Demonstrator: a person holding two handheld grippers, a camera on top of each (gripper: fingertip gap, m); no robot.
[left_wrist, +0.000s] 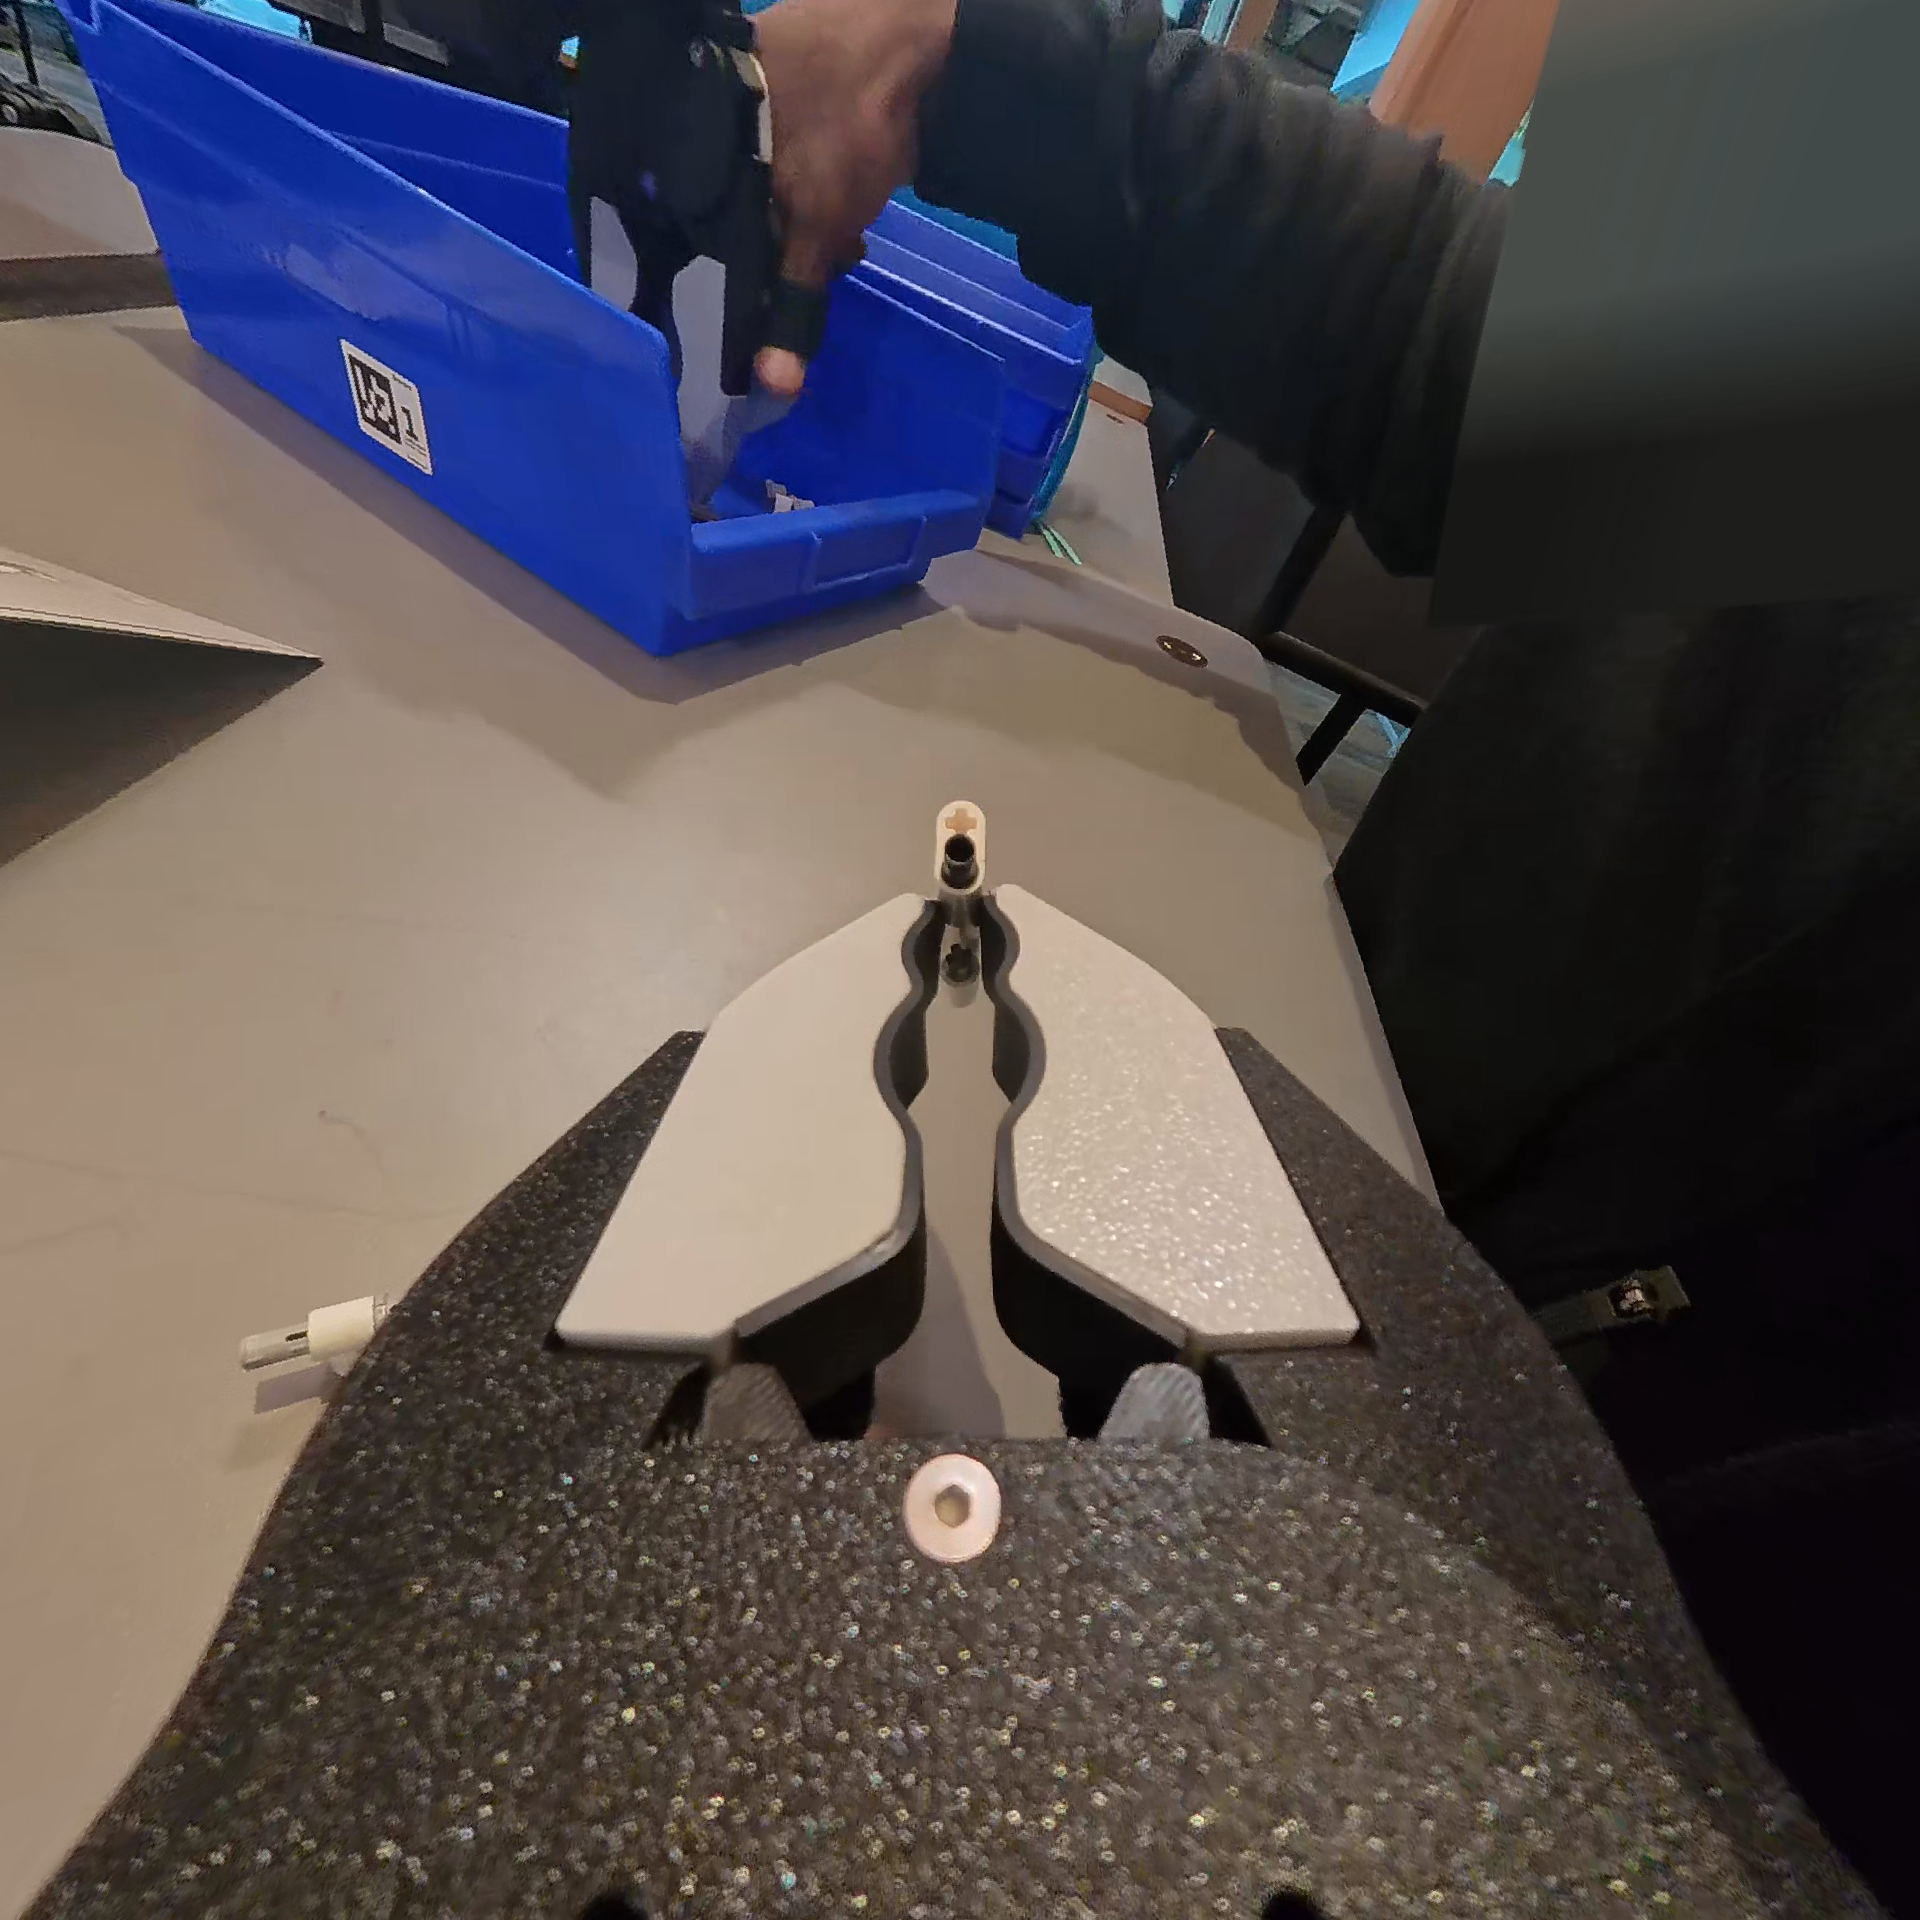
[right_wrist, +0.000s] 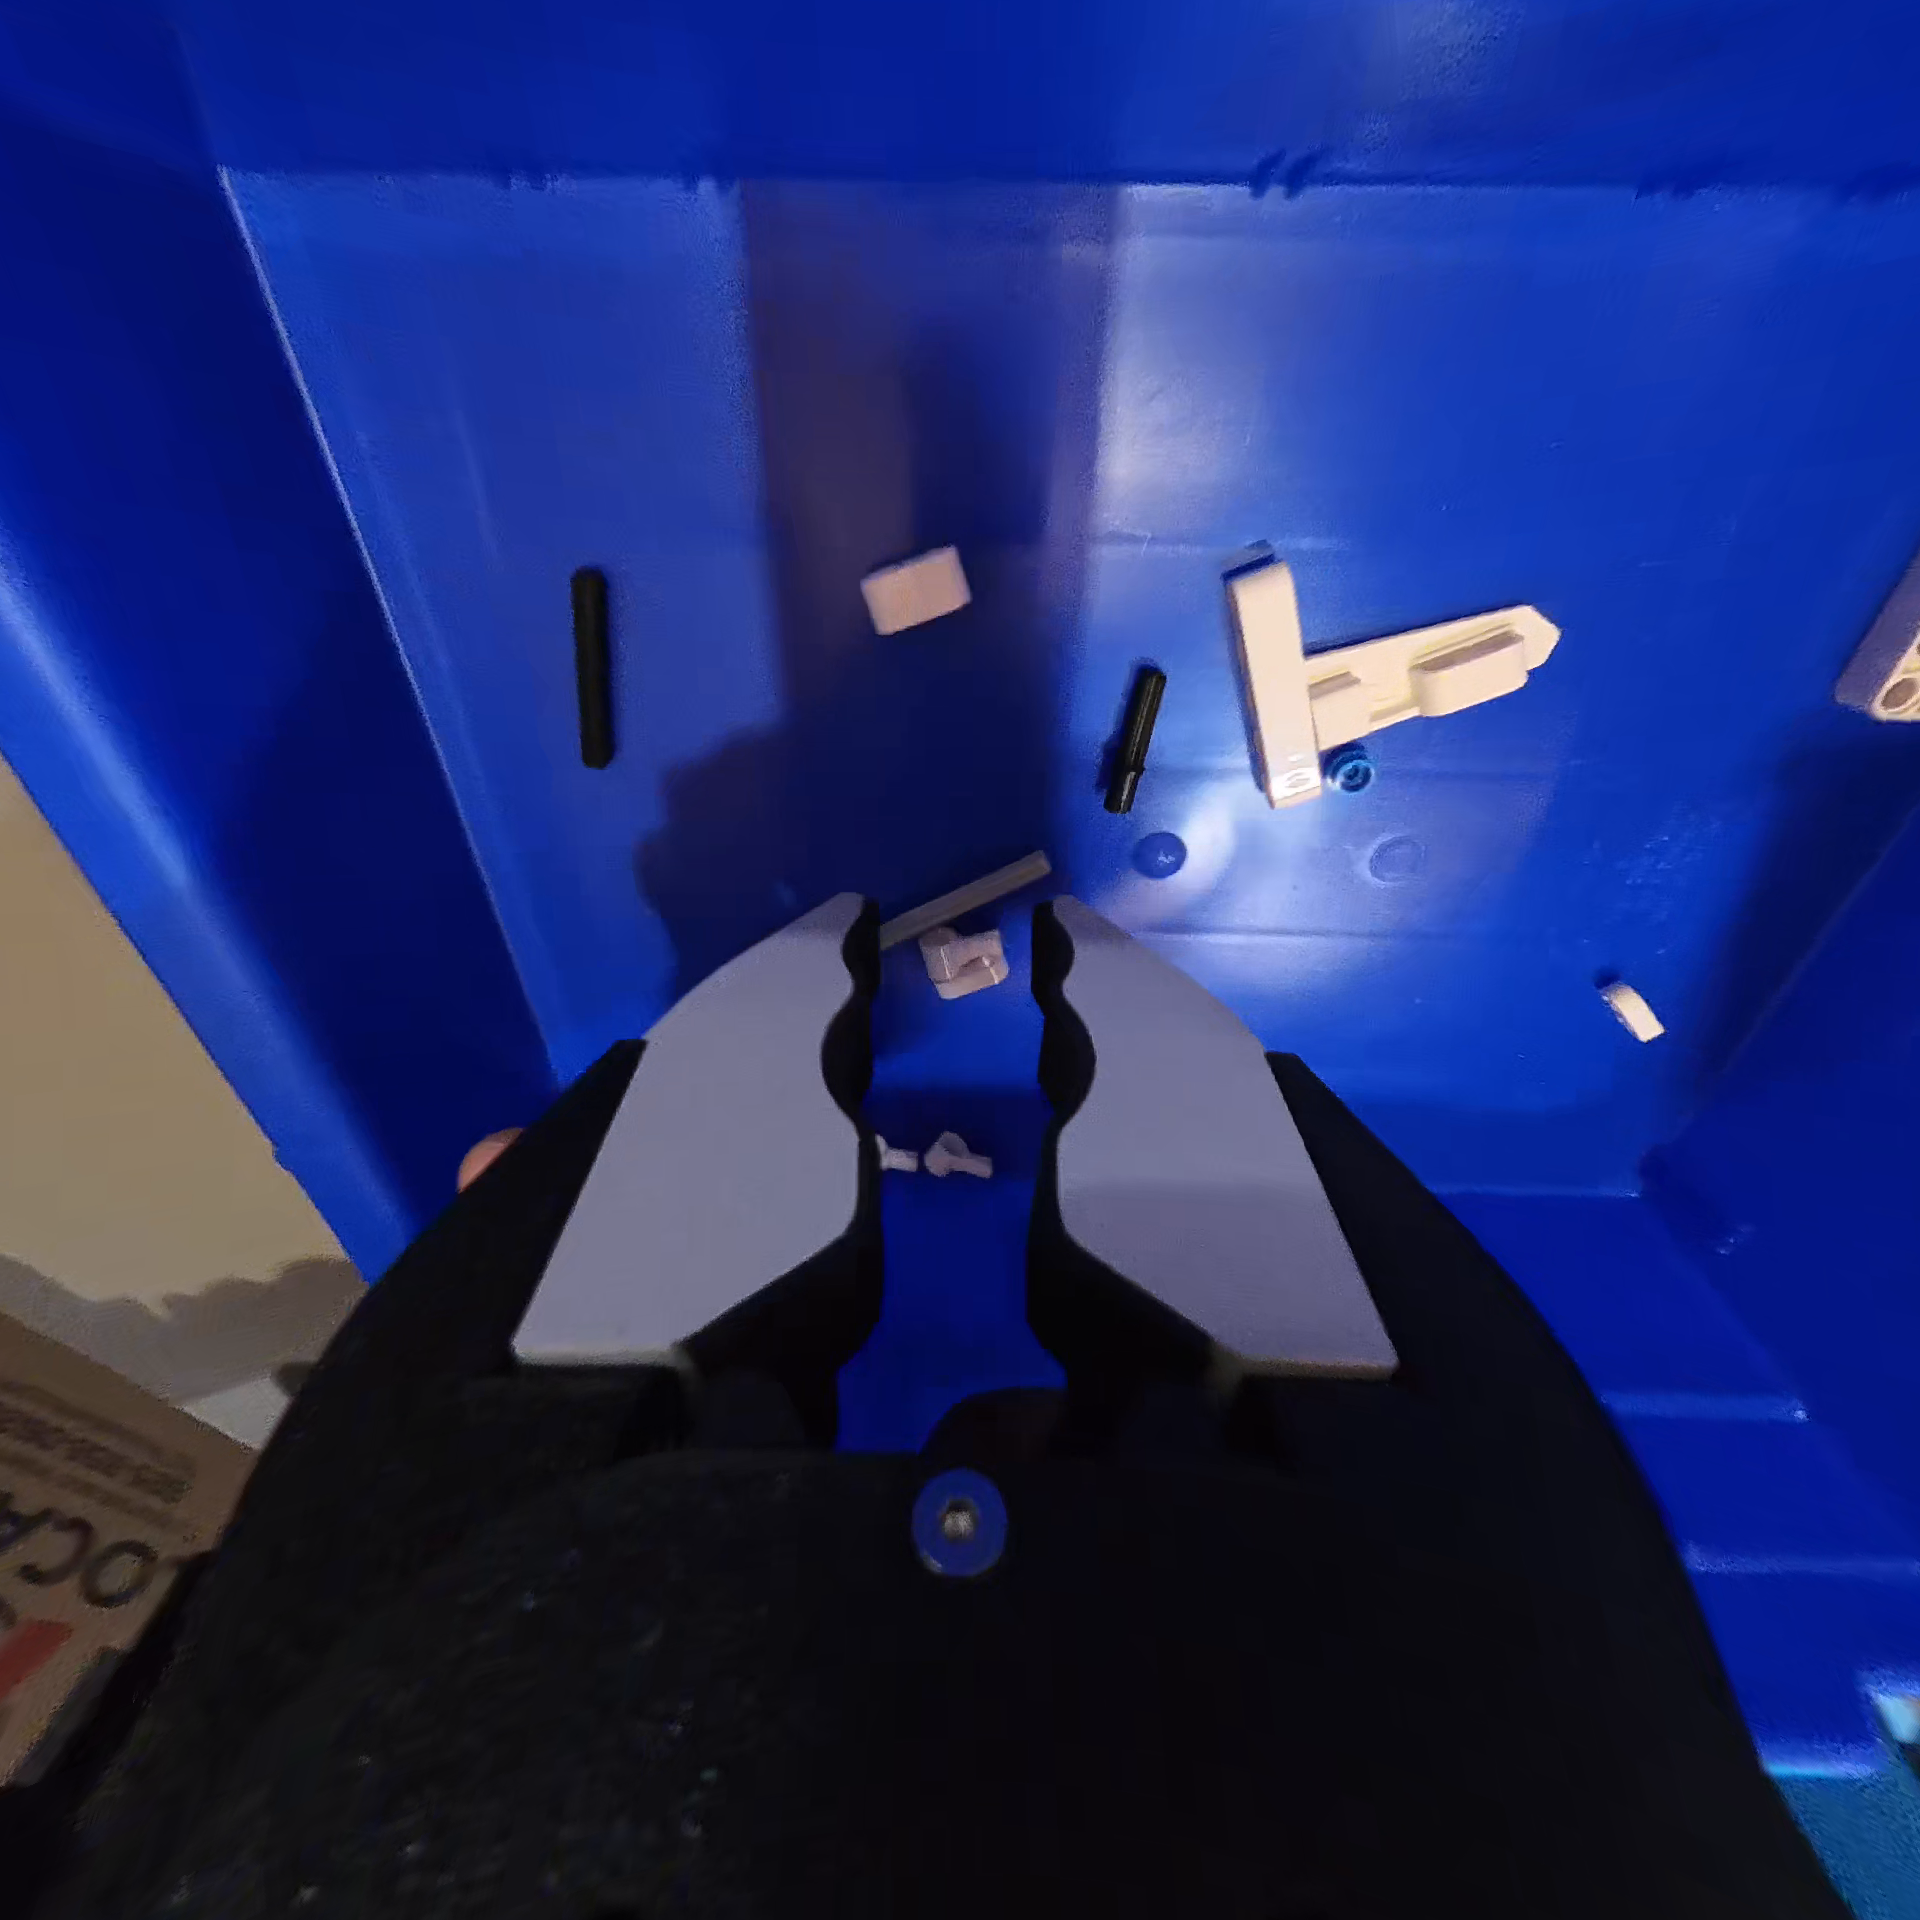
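- Left gripper (left_wrist: 961, 904): jaws closed on a small white slotted connector (left_wrist: 959, 836) with a black pin seated in it. The part is held above the grey table (left_wrist: 416, 935).
- Right gripper (right_wrist: 956, 914): jaws apart and gripping nothing, lowered inside the blue bin (right_wrist: 1351, 364).
- Nearest its tips: a small white clip piece (right_wrist: 966, 961) touching a grey axle rod (right_wrist: 971, 894), both lying on the bin floor.
- Farther off: two black pins (right_wrist: 1135, 738), a white block (right_wrist: 916, 589) and a white T-shaped bracket (right_wrist: 1351, 675).
- A white peg (left_wrist: 312, 1335) lies on the table beside the left gripper.
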